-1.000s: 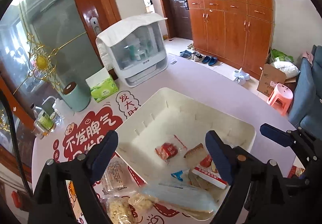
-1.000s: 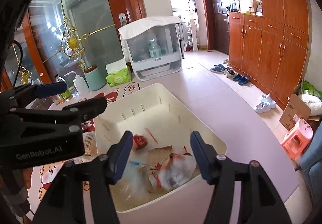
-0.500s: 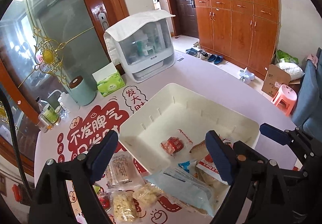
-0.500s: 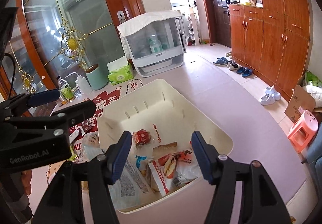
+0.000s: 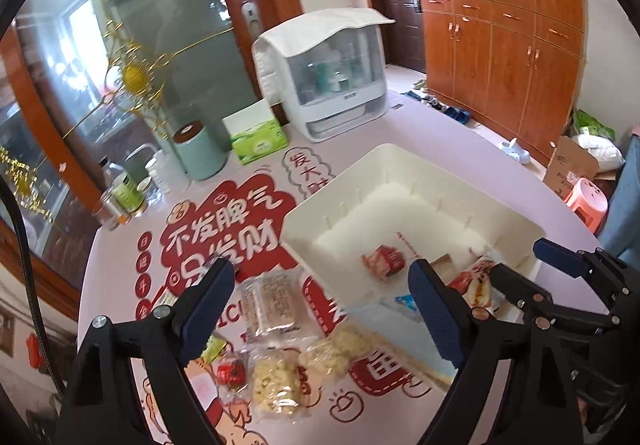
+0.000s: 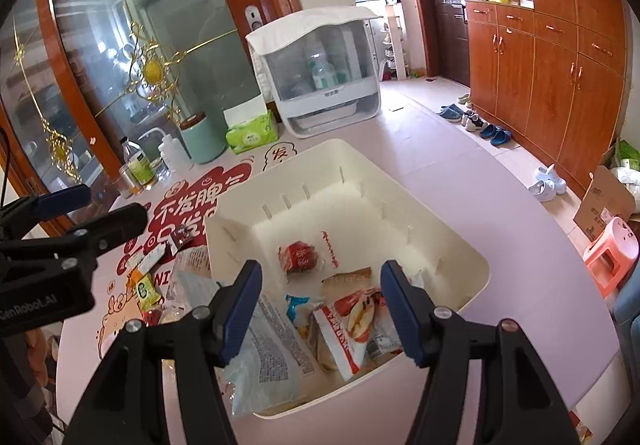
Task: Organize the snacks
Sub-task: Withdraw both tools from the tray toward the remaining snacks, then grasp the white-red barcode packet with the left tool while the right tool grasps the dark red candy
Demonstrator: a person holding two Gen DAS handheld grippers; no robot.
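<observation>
A white bin [image 6: 460,245] sits on the pink table and holds a red packet [image 6: 298,255], a brown packet [image 6: 348,277] and a sausage packet [image 6: 352,325]. A large clear bag [image 6: 268,357] droops over the bin's near left rim. My right gripper [image 6: 322,285] hangs open above the bin's near end, gripping nothing. My left gripper [image 5: 320,293] is open and empty too, left of the bin [image 5: 400,165]. It hovers over loose snacks on the table: a clear bar packet [image 5: 272,305], two yellow puffed-snack bags [image 5: 276,381] and a small red packet [image 5: 230,371].
Along the back of the table stand a white covered cabinet [image 5: 328,85], a green tissue box [image 5: 260,141], a mint canister [image 5: 198,153] and bottles [image 5: 124,193]. The table's edge curves past the bin on the right. Beyond it, on the floor, is a pink stool [image 5: 586,201].
My left gripper has slid left, off the bin and over the loose snacks on the table. The right gripper has only tilted slightly, so more of the bin's near end shows.
</observation>
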